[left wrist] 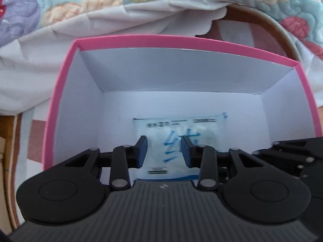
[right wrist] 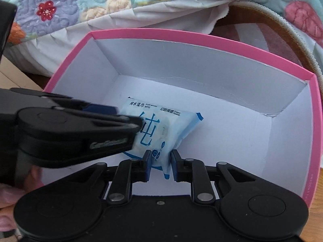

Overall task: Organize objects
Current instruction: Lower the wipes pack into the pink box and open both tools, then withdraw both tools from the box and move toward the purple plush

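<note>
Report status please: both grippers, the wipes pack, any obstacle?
Right gripper shut on wipes pack corner. Left gripper around pack, contact unclear. Pack inside pink box. No obstacle.

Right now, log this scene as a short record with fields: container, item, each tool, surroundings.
container: pink box, white inside, open top
item: wet wipes pack, blue print, inside the box
right tool: pinching the pack's near corner
left tool: narrow gap, over the pack; grip cannot be told
surroundings: floral quilt and white sheet behind the box
</note>
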`<control>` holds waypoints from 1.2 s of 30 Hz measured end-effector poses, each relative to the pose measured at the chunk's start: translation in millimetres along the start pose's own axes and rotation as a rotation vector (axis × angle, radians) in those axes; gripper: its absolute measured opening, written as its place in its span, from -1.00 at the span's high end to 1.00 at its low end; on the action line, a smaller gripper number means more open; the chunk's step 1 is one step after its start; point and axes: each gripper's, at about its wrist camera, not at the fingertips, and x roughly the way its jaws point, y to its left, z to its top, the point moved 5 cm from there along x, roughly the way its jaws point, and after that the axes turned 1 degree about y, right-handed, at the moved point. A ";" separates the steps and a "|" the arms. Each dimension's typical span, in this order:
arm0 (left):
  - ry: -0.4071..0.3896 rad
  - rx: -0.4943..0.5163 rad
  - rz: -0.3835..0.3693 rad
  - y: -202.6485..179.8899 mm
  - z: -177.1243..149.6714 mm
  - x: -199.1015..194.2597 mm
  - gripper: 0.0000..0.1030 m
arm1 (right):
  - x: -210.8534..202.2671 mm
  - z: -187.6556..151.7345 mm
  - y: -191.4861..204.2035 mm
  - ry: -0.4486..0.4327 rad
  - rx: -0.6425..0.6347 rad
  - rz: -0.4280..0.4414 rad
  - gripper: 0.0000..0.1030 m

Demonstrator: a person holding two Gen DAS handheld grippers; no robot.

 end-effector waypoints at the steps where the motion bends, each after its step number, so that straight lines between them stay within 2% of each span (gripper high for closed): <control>1: 0.000 -0.002 -0.004 -0.3 0.4 -0.5 0.31 | 0.9 0.7 0.6 0.002 0.004 -0.003 0.56; 5: -0.011 -0.027 0.006 4.9 1.6 -1.3 0.31 | 7.1 2.8 3.8 0.014 0.004 -0.018 0.60; 10: -0.029 -0.033 0.016 9.0 0.0 -9.1 0.31 | 8.8 3.5 7.1 0.001 0.006 0.029 0.59; 13: -0.064 -0.047 -0.005 12.9 0.5 -18.6 0.31 | 6.6 4.9 10.6 -0.015 -0.018 0.020 0.52; 15: -0.069 -0.049 -0.011 12.8 -0.6 -23.9 0.31 | 1.8 5.6 9.7 -0.042 -0.034 0.005 0.32; 17: -0.078 -0.041 -0.016 10.6 -1.1 -30.6 0.31 | -5.6 4.5 7.8 -0.071 -0.048 -0.024 0.31; 22: -0.079 -0.018 -0.022 7.6 -6.1 -54.9 0.28 | -33.3 -5.4 1.5 -0.118 -0.029 -0.006 0.24; 25: -0.049 -0.012 -0.025 7.1 -12.1 -71.5 0.28 | -54.2 -11.8 2.8 -0.152 -0.027 -0.003 0.20; 32: -0.069 0.013 -0.027 5.2 -27.5 -120.0 0.19 | -104.6 -29.3 27.0 -0.207 -0.098 -0.010 0.12; 36: -0.057 0.037 0.001 8.1 -36.8 -139.5 0.05 | -121.5 -36.9 46.1 -0.205 -0.164 -0.011 0.12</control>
